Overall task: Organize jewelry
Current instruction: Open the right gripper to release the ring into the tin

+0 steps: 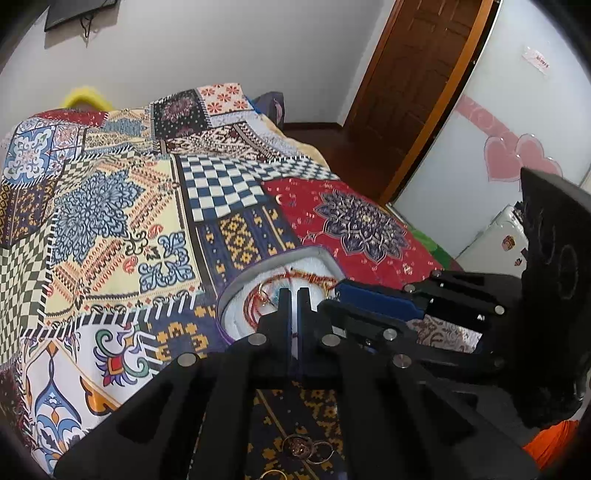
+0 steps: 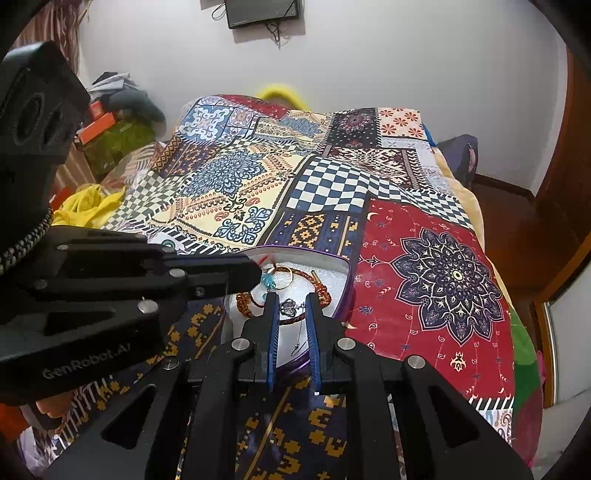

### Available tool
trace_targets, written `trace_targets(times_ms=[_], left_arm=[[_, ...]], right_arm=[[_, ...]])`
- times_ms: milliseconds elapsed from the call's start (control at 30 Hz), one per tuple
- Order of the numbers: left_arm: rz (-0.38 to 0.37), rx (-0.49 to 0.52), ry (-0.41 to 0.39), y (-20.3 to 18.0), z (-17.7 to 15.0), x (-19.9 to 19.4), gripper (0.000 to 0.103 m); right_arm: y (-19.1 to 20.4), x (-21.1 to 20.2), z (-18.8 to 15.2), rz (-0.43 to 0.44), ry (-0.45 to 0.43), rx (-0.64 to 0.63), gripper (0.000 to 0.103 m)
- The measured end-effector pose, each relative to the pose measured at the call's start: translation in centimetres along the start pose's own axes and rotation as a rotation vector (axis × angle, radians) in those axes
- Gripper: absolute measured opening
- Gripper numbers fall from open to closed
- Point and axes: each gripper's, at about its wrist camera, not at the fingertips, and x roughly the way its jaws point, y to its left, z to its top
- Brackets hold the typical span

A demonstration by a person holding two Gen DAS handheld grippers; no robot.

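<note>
Near edge of the bed: a few loose rings (image 1: 308, 452) lie on the patchwork bedspread (image 2: 236, 192), seen under the left gripper's body and partly cut off by it, so the count is unclear.

Left gripper (image 1: 294, 295): fingers look pressed together, nothing visible between them. Tips hang over the near part of the jewelry box (image 2: 341, 264), a purple-rimmed box with white lining. Whether the tips touch anything inside I cannot tell.

Right gripper (image 2: 291, 299): blue-lined fingers nearly together, only a narrow gap. A small silver pendant (image 2: 288, 308) sits right in that gap at the tips, with a thin chain (image 2: 301, 332) trailing toward the near rim. Cannot tell if the pads actually pinch it or just frame it.

In the box beyond the tips: a braided red-brown bracelet (image 2: 321, 284), a gold ring (image 2: 282, 277), a turquoise charm (image 2: 268, 282). The left gripper's finger covers the box's left part from the right camera.

Writing: "GenRobot.AI" embossed on the left gripper's body. A pink label (image 1: 535, 59) on the far right wall panel, text too small to read.

Far: a brown wooden door (image 1: 417, 66), pink heart stickers (image 1: 517, 157), a dark screen (image 2: 262, 13) on the wall, top cut off.
</note>
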Motion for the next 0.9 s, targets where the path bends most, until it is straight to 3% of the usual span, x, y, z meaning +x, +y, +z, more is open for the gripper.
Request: trace_targets(times_ms=[333,433,800,900], left_arm=[[0.041,0.031,0.007,-0.3,-0.6,-0.9,0.003],[0.053,0.028,-0.005,-0.2,-0.6,-1.6,0.008],[0.108,0.011,-0.066,-0.1,-0.7,-5.2,0.028],[0.114,0.008,-0.08,-0.2,-0.9,-6.2,0.029]], right_arm=[[0.1,0.3,0.1,-0.006,0.02,-0.011,0.013],[0.2,0.1,0.1,-0.022,0.02,-0.021,0.014],[0.8,-1.8,0.2,-0.073,-0.01,-0.04,0.024],[1.0,-2.8,0.2,-0.088,-0.033,-0.035,0.036]])
